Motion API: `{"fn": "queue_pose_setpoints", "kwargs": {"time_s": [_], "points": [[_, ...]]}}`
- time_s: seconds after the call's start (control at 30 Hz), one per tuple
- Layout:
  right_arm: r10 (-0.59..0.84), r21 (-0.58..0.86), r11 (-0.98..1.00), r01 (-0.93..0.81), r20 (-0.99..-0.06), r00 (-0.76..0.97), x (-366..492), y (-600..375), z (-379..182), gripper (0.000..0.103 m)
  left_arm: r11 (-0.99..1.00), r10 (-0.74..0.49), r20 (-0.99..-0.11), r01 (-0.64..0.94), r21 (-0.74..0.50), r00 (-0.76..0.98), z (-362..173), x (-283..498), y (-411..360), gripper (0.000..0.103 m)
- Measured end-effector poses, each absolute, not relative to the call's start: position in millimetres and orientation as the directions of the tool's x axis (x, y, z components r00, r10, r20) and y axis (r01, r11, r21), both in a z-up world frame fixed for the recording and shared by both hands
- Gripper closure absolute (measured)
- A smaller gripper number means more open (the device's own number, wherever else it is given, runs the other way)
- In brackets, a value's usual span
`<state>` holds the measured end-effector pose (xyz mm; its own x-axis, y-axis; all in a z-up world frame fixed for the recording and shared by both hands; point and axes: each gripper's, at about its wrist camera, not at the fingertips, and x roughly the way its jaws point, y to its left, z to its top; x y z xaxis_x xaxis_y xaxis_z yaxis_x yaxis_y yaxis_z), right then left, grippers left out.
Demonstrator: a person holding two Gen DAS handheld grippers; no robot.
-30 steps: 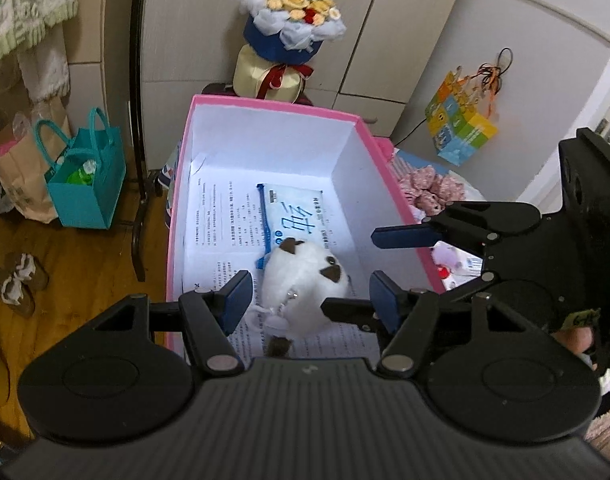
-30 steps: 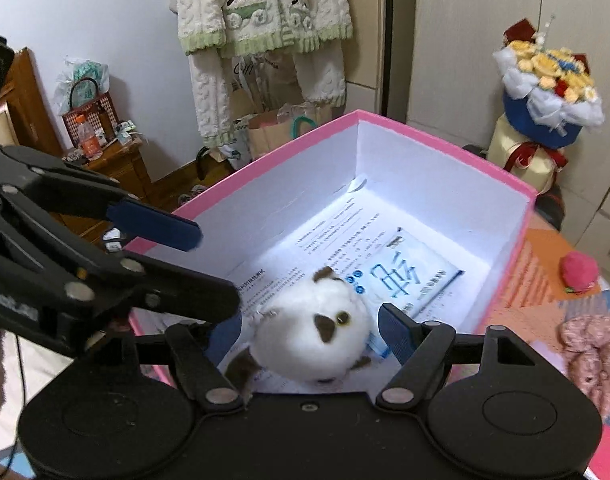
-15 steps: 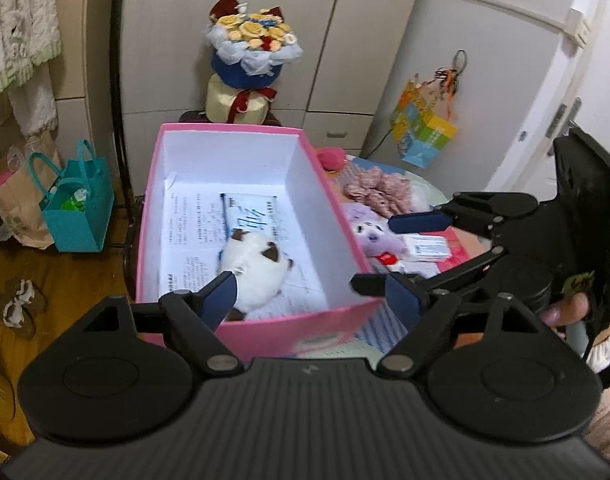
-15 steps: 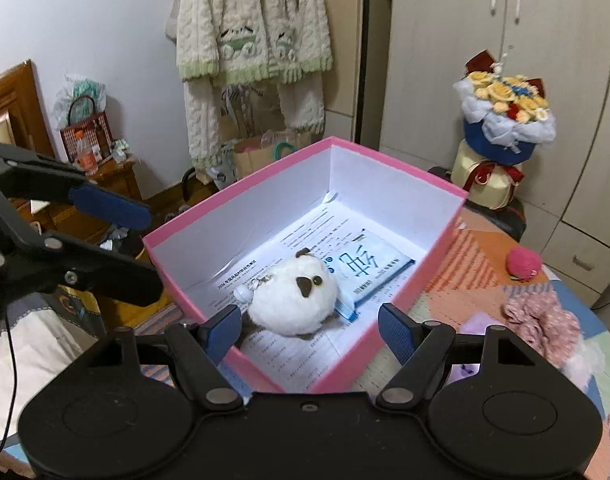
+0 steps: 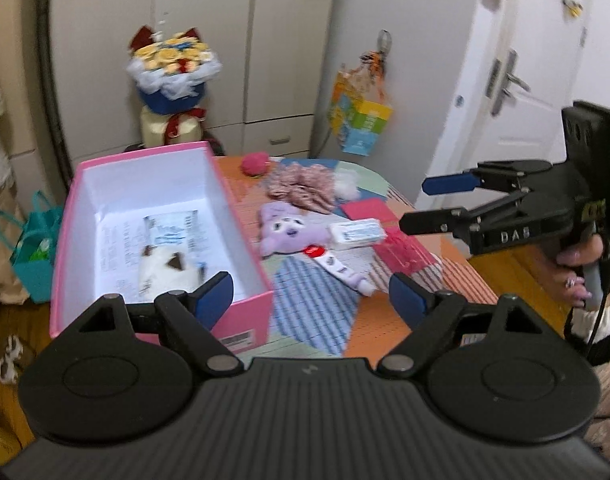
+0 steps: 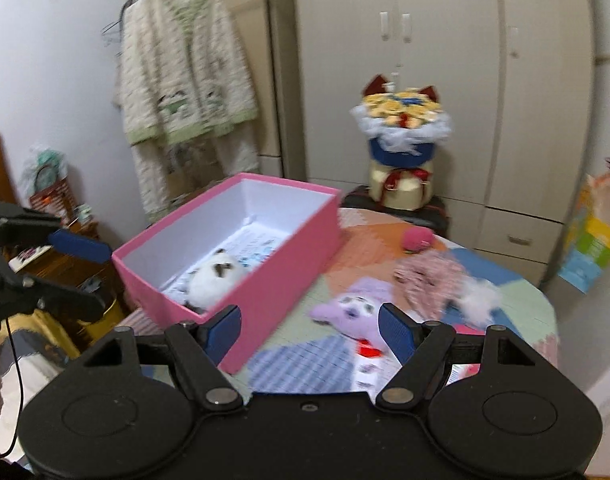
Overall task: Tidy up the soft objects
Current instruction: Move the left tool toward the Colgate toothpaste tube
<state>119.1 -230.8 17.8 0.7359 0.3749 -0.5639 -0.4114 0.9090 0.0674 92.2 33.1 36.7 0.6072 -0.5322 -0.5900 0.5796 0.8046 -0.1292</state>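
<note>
Both grippers, left (image 5: 311, 298) and right (image 6: 309, 330), hang empty, jaws apart, the left's just widened. White plush (image 5: 167, 270) lies inside the pink box (image 5: 245, 240) at ten o'clock. Likely next: the purple plush (image 5: 285, 226) at twelve o'clock.

The white-and-brown plush toy (image 5: 165, 270) in the pink cardboard box (image 5: 241, 322) is motion-blurred, partly hidden behind the box's near wall; the printed paper's (image 5: 117, 236) text is unreadable.

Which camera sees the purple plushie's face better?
The left wrist view: the purple plush toy lies unblocked, eyes and ears plain. In the right wrist view it is blurrier, and a fingertip of the right gripper hides its edge.
</note>
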Motion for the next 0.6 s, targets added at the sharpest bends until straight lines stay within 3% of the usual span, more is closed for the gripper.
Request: {"fn": "queue_pose_setpoints", "kwargs": {"time_s": [0.4,0.6], "points": [[0.335,0.092,0.934,-0.346,-0.569,0.751,119,-290,-27,0.023,0.759,-0.553,-0.647,0.637,-0.133,0.525,-6,112,-45,0.018],[0.287,0.002,0.934,-0.356,-0.599,0.748,125,-294,-62,0.023,0.775,-0.532,-0.691,0.610,-0.165,0.489,-39,132,-75,0.020]]}}
